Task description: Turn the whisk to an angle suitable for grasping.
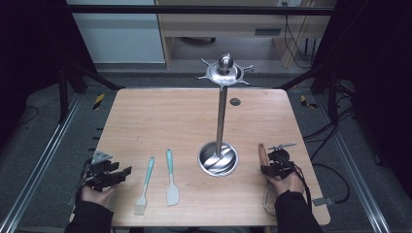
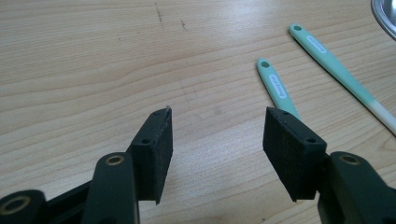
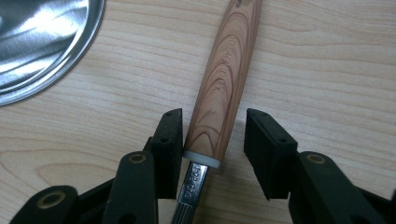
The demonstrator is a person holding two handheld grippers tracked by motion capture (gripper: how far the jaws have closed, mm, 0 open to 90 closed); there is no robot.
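A whisk with a wooden handle [image 1: 262,153] [image 3: 228,74] lies on the table's right side, its wire end [image 1: 270,198] toward the person. My right gripper [image 1: 266,168] [image 3: 212,135] is open, its jaws straddling the handle's lower end just above the white collar. The left jaw sits almost against the wood and a gap shows at the right jaw. Near the front left corner, my left gripper [image 1: 125,173] [image 2: 217,130] is open over bare wood with nothing between its jaws. A teal-handled brush [image 1: 145,179] [image 2: 275,86] and a teal-handled spatula [image 1: 171,177] [image 2: 327,56] lie to its right.
A steel utensil stand rises from a round dish base [image 1: 217,159] [image 3: 42,42] [image 2: 385,14] beside the whisk, its pole [image 1: 221,116] topped by a hooked ring [image 1: 224,72]. A small dark disc [image 1: 235,102] lies at the table's far side. Black frame bars flank the table.
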